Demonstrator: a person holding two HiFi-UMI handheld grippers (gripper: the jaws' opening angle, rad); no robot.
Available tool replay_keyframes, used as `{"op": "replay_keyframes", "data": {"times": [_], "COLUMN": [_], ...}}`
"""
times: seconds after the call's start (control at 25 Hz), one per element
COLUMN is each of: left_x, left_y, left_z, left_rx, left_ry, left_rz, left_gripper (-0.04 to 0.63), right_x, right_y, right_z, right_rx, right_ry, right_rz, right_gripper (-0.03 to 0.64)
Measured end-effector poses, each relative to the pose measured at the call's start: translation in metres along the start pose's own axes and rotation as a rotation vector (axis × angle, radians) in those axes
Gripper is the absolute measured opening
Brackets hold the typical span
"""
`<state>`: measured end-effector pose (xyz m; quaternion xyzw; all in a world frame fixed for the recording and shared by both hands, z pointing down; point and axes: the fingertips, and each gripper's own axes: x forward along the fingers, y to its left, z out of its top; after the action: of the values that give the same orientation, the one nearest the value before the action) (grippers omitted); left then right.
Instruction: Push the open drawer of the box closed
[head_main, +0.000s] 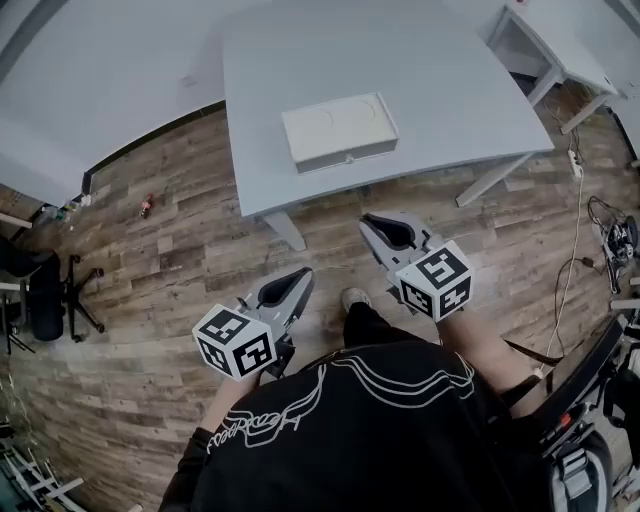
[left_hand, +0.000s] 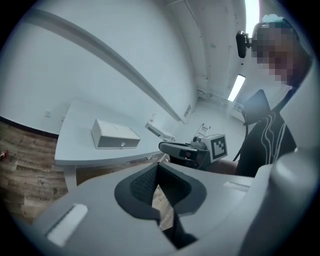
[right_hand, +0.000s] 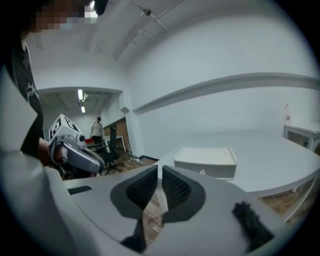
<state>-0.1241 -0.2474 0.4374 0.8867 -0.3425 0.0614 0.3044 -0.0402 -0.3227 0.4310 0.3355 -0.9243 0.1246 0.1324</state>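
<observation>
Left tool (head_main: 303, 277) and right tool (head_main: 372, 221) are closed, empty; drawer (right_hand: 205, 171) of white box (head_main: 340, 130) seems flush.

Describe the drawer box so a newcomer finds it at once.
Look at the large grey table on the wood floor. Near its front edge lies a flat white box, the only thing on that table, with a small knob on its front face.
</observation>
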Motion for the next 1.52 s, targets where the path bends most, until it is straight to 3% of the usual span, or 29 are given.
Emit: {"op": "replay_keyframes", "data": {"times": [0.16,0.32,0.52,0.88,1.52], "left_x": [-0.018,-0.039,-0.056,-0.073,-0.080], "left_y": [-0.054,-0.099,-0.133,-0.156,-0.169], "left_z": [0.010,0.009,0.005,-0.016,-0.042], "left_rx": [0.084,0.156,0.200,0.229,0.214], "left_ry": [-0.047,-0.066,-0.094,-0.071,-0.035], "left_rz": [-0.067,-0.130,-0.151,-0.161,-0.184], "left_gripper": [0.008,0.008,0.008,0.008,0.008], "right_x": [-0.057,-0.096,-0.126,-0.142,-0.155], "right_y": [0.053,0.103,0.141,0.168,0.190], "right_z": [0.024,0.023,0.010,-0.005,-0.024], "right_rx": [0.099,0.121,0.118,0.150,0.166], "right_ry": [-0.124,-0.128,-0.113,-0.093,-0.072], "right_rz": [0.079,0.148,0.185,0.190,0.179], "right_gripper": [0.011,0.009,0.009,0.009,0.009]}}
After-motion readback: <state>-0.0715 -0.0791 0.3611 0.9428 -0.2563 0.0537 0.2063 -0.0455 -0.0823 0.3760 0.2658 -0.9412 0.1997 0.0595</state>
